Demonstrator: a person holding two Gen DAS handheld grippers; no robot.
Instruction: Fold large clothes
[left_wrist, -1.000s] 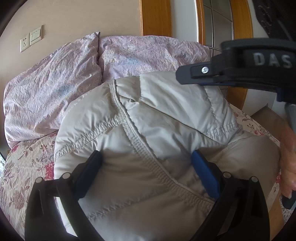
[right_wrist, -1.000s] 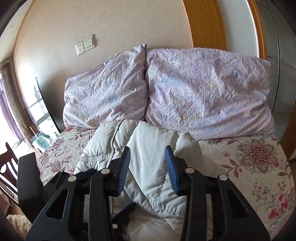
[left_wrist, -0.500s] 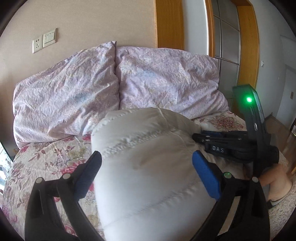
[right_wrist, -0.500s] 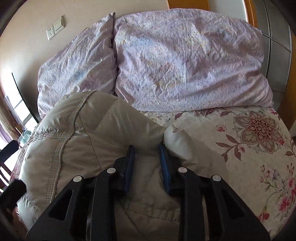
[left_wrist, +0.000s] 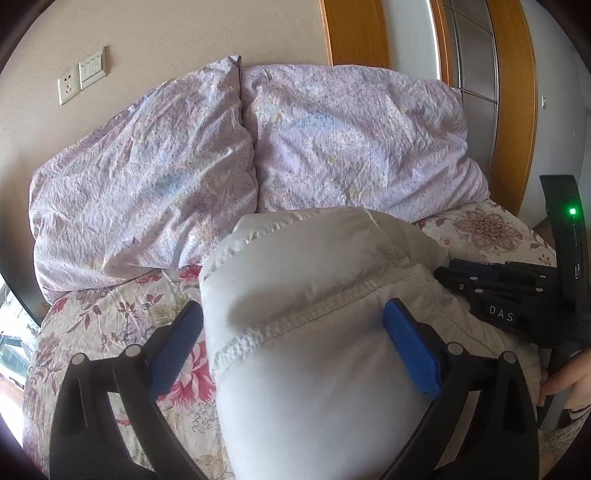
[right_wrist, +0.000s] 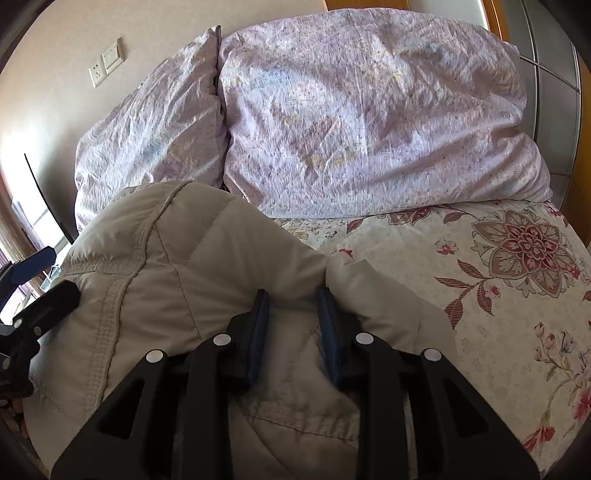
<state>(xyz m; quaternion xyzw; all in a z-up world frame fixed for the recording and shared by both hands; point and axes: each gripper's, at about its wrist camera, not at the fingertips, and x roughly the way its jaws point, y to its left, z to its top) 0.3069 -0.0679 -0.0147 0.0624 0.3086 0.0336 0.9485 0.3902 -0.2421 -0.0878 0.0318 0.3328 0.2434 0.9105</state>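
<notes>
Jacket (left_wrist: 325, 332): pale grey, puffy, bunched on bed (right_wrist: 498, 295) in front of two lilac pillows (left_wrist: 351, 140).
Right claw (right_wrist: 291, 325): narrow, pinching a fold of jacket fabric at its right edge.
Left claw (left_wrist: 291, 332): wide, straddling the jacket's stitched seam; pads not pressing.
Hand (left_wrist: 569, 380): grips right claw's handle.

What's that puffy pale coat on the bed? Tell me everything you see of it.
The puffy jacket is pale beige-grey, quilted and padded, with stitched seams and a gathered elastic band. It lies bunched on the floral bedspread, reaching the lilac pillows. The right gripper pinches a fold; the left gripper straddles it, wide open.
</notes>
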